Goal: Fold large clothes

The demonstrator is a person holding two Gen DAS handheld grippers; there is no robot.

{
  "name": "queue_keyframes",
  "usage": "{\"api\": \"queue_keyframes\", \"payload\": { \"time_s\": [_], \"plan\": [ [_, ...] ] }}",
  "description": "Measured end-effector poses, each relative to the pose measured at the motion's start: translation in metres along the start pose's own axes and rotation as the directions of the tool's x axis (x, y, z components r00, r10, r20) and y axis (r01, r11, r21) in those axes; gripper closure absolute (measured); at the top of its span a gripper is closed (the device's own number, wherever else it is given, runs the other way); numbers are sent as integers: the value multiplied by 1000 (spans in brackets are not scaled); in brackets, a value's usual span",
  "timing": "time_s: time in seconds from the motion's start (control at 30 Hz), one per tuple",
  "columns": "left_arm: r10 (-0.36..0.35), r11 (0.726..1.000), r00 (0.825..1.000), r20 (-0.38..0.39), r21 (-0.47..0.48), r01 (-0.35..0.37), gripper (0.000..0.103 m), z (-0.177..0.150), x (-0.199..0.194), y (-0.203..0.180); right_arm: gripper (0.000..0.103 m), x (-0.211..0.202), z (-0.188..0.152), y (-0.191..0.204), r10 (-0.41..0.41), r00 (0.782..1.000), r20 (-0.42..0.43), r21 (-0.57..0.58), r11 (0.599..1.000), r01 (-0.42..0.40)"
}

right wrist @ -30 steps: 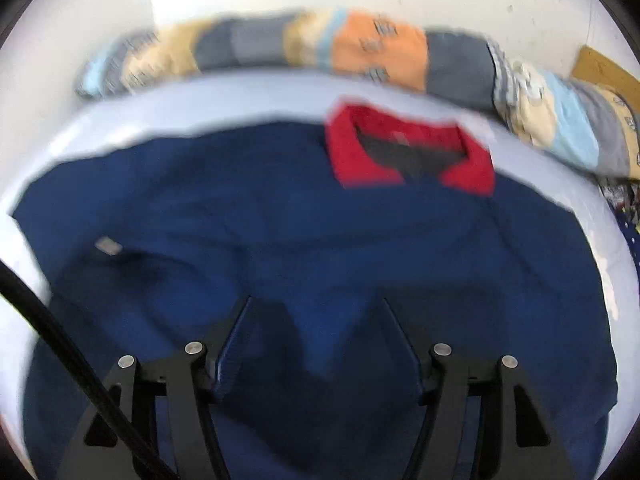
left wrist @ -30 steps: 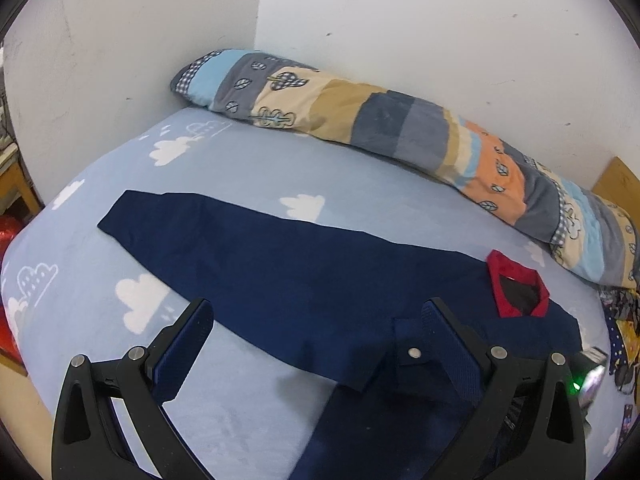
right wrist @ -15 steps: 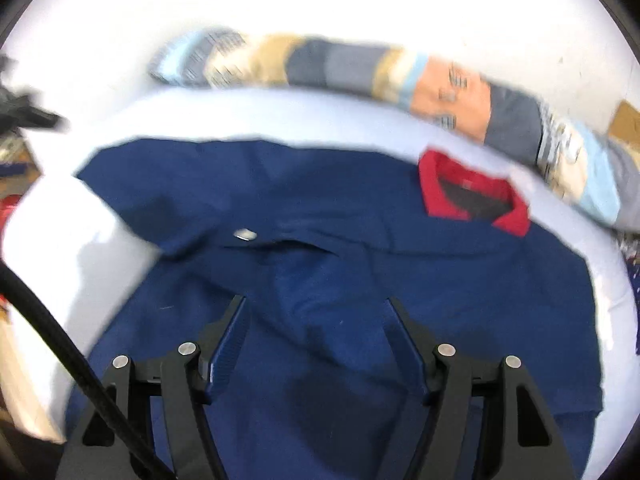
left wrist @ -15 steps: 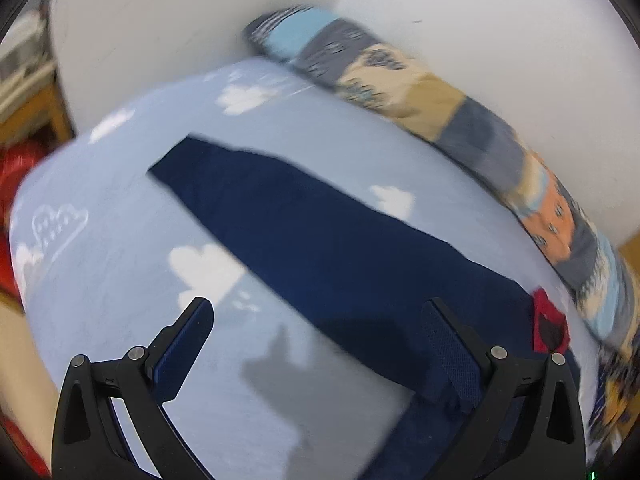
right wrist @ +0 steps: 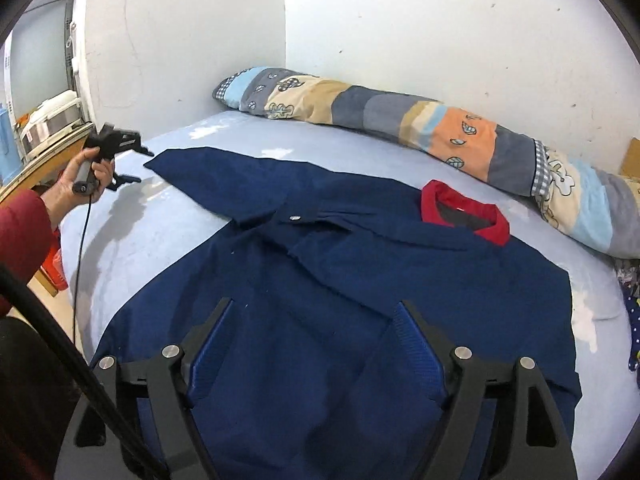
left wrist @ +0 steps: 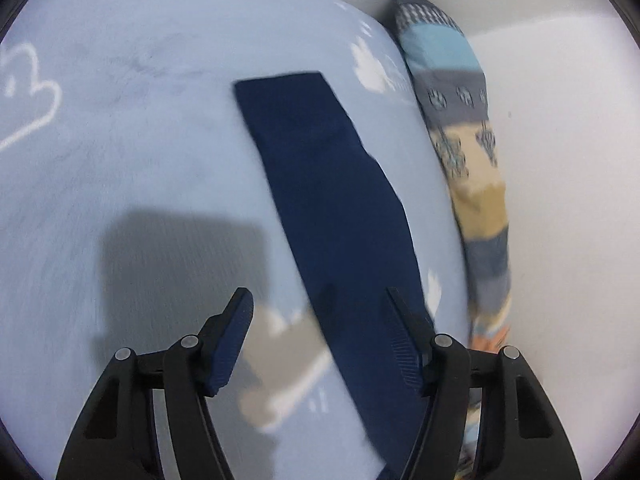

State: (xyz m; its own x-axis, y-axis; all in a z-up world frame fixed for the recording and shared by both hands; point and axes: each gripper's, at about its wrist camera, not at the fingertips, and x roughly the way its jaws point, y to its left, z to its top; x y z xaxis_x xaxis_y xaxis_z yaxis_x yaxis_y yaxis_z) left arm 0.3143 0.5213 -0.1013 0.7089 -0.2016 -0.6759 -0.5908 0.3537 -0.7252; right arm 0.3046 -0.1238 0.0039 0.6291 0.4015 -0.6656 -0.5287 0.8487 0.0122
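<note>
Above the sleeve [left wrist: 332,200], the left tongs [left wrist: 320,300] are closing, empty; right tongs [right wrist: 312,312] opening, empty.

Left wrist view looks down close along the sleeve [left wrist: 336,208]; right wrist view overlooks the whole bed [right wrist: 168,240], sleeve included.

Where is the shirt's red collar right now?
In the right wrist view, the red collar sits right of centre at the top of the navy shirt, just in front of the long patchwork pillow.
</note>
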Motion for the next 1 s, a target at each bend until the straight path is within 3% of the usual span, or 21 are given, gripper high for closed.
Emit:
{"api": "queue_keyframes", "payload": {
  "time_s": [0.1,0.2,0.4,0.53,0.77,1.0],
  "plan": [
    [-28,1000,1000,15,-11,28,52,13,17,6,19,5,3,-6,23,1000,6,36,999,-23],
    [-37,999,999,27,6,36,71,25,35,5,19,12,5,-9,40,999,8,59,997,-40],
    [-112,992,989,98,-45,117,79,54,62,5,19,14,5,-12,44,999,25,75,996,-46],
    [-112,994,986,120,-5,113,99,55,70,-15,19,10,6,-20,8,999,33,96,995,-11],
    [-174,974,967,185,178,141,100,32,24,-72,19,-19,9,-41,-40,994,101,176,984,22],
    [-215,919,968,132,362,155,100,-22,-12,-151,19,-43,13,-59,-119,984,135,227,970,86]
  ]
}}
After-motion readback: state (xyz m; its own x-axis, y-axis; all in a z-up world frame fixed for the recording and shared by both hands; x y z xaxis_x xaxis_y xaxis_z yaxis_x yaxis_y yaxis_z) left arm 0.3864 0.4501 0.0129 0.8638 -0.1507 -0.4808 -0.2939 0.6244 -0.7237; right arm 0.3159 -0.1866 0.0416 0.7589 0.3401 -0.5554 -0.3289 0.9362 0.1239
